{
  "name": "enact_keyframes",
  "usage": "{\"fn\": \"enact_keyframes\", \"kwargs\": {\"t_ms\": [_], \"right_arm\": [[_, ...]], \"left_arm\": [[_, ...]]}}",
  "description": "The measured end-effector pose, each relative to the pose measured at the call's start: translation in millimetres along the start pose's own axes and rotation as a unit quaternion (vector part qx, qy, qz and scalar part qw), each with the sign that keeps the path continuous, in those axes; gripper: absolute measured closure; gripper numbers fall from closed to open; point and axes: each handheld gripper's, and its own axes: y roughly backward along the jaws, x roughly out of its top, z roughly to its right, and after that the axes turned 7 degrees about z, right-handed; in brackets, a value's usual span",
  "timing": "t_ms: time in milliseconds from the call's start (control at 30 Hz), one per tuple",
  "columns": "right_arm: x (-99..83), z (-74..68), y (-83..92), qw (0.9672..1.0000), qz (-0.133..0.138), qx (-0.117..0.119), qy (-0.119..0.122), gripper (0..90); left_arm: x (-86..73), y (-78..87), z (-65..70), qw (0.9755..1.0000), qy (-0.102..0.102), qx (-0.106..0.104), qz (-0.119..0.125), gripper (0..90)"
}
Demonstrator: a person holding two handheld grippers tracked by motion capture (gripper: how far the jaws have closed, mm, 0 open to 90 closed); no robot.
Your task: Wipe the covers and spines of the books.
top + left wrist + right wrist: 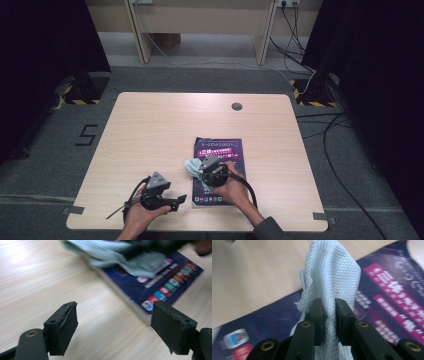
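Note:
A dark purple magazine [223,150] lies flat on the wooden table [150,130], right of centre near the front edge. My right gripper [200,167] hovers over its left edge, shut on a pale crumpled cloth [192,166]. In the right gripper view the quilted cloth [332,272] sticks up between the pinching jaws of that gripper [328,312], above the magazine cover [392,290]. My left gripper [180,200] sits near the front edge, left of the magazine, open with nothing between its jaws. From the left gripper [113,325], the cloth [120,257] and the magazine [162,282] lie ahead.
A round cable hole [236,106] sits at the table's far side. Grey tape marks the front corners [74,210]. Cables run over the floor at the right [330,150], and black curtains stand on both sides.

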Motion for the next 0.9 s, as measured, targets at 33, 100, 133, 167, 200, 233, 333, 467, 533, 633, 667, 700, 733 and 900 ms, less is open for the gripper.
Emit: {"fn": "enact_keyframes", "kwargs": {"t_ms": [33,100,133,167,200,233,333,467,533,633,667,700,733,900], "right_arm": [[-1.1,-6.5,2.4,1.0000,0.001,0.004,0.000,78.4],[-3.0,-15.2,5.1,0.9999,0.007,0.012,0.009,78.4],[-3.9,-18.5,6.2,0.9998,0.010,0.015,0.010,78.5],[-5.4,-23.6,8.4,0.9997,0.012,0.021,0.011,78.5],[-6.6,-27.1,10.0,0.9995,0.014,0.024,0.012,78.5],[-7.3,-29.3,11.3,0.9995,0.014,0.027,0.014,78.5],[-9.2,-37.0,13.9,0.9991,0.019,0.033,0.018,78.5],[-11.0,-50.0,17.9,0.9984,0.024,0.048,0.020,78.5],[-11.9,-57.3,20.4,0.9979,0.025,0.054,0.025,78.5],[-14.5,-63.7,24.3,0.9975,0.027,0.059,0.029,78.5],[-15.5,-64.3,25.3,0.9974,0.027,0.061,0.027,78.5],[-16.9,-64.4,26.6,0.9974,0.027,0.062,0.024,78.4],[-18.5,-63.9,28.5,0.9975,0.026,0.062,0.022,78.4],[-33.3,-51.3,40.6,0.9983,0.024,0.053,-0.002,78.5]], "left_arm": [[-0.3,2.7,-4.5,1.0000,0.007,0.006,0.002,20.9],[-0.6,6.3,-11.0,0.9998,0.015,0.016,0.005,20.9],[-0.7,8.1,-14.7,0.9996,0.014,0.026,0.002,20.9],[-0.9,8.7,-17.2,0.9994,0.013,0.032,0.001,20.9],[-1.0,9.1,-19.0,0.9993,0.014,0.035,0.001,20.9],[-1.1,9.5,-21.1,0.9991,0.019,0.039,0.002,21.0],[-1.3,10.8,-25.6,0.9985,0.027,0.047,0.004,21.0],[-3.4,9.6,-27.3,0.9981,0.027,0.055,-0.002,21.0],[-4.6,8.8,-28.0,0.9981,0.023,0.057,-0.006,21.0],[-5.0,8.1,-28.1,0.9980,0.025,0.059,-0.005,21.0],[-5.0,8.1,-28.1,0.9979,0.025,0.060,-0.005,21.0],[-5.0,8.1,-28.0,0.9979,0.025,0.060,-0.004,21.0],[-5.1,8.1,-27.8,0.9979,0.025,0.059,-0.004,21.0],[-5.3,4.8,-20.3,0.9987,0.023,0.046,0.001,20.9]]}}
